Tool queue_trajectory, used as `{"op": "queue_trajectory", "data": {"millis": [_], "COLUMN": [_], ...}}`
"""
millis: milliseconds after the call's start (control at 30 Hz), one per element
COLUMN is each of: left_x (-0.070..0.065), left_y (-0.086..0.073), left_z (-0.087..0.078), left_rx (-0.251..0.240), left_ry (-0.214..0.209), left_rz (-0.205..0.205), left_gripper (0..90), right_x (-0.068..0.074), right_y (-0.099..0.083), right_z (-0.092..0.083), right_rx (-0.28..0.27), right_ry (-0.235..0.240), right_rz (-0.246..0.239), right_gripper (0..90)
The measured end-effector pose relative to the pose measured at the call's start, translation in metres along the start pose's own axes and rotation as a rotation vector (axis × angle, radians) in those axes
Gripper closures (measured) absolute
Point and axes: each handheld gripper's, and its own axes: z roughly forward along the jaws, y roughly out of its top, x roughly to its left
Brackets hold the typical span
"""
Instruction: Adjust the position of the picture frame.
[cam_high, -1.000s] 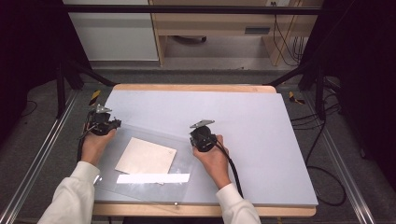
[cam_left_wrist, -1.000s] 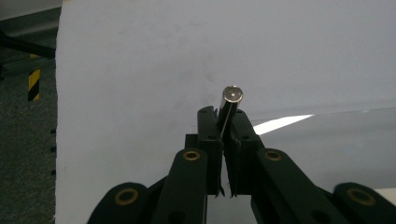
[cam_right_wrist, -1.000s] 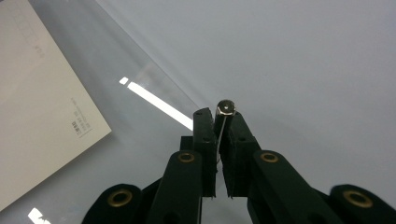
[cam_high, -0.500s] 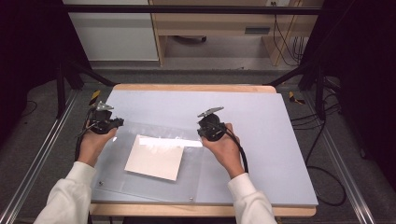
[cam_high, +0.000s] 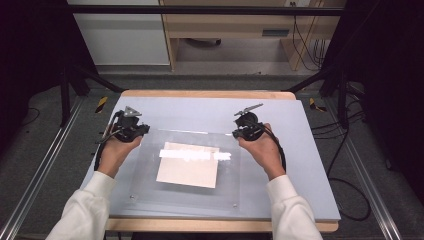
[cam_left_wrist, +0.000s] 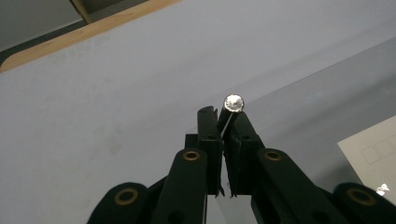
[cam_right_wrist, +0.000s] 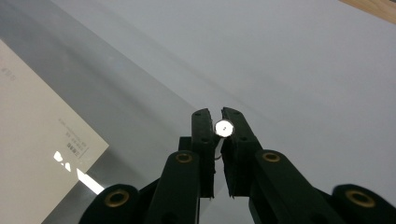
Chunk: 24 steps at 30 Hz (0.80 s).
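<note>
So there's a clear plastic sheet (cam_high: 187, 165) on the pale grey table (cam_high: 310, 165), and the person has grabbed it by its two far corners, one gripper per corner. The left gripper (cam_high: 134, 131) is clamped tight on the far left corner; in the left gripper view its jaws are pinched together on the thin edge of the sheet (cam_left_wrist: 299, 93), right at a little shiny metal stud (cam_left_wrist: 233, 103) that sits at that corner. Same deal on the other side: the right gripper (cam_high: 244, 131) is clenched on the far right corner, and in the right gripper view you can see the sheet's edge running between the jaws with another round stud (cam_right_wrist: 223, 127) caught right at the tips. The far edge looks lifted off the table while the near edge sits down by the table's front, with two more small studs (cam_high: 235, 204) at the near corners. Under the sheet lies a cream-coloured card (cam_high: 187, 167), roughly in the middle, a bit tilted, with some small printed text I can't read. There's a bright streak of light reflecting off the plastic across the top of the card. Both hands (cam_high: 262, 150) come in from white sleeves (cam_high: 82, 210) at the bottom, and a black cable (cam_high: 280, 150) loops off the right gripper.
</note>
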Motion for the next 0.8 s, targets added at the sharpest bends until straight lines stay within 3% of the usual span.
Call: {"op": "queue_trajectory", "data": {"millis": [167,467,800], "left_x": [-0.023,-0.052,-0.054], "left_y": [0.009,0.01,0.003], "left_z": [0.007,0.02,0.028], "left_rx": [-0.005,0.012,0.041], "left_ry": [-0.017,-0.033,-0.032], "left_rz": [0.016,0.048,0.04], "left_gripper": [84.8,84.7,84.5], "right_x": [-0.025,-0.042,-0.046], "right_y": [-0.008,-0.023,-0.028], "right_z": [-0.012,-0.017,-0.005], "right_rx": [0.019,0.047,0.076], "right_ry": [-0.034,-0.078,-0.078], "right_rz": [0.02,0.034,0.027], "right_gripper": [84.5,84.7,84.8]}}
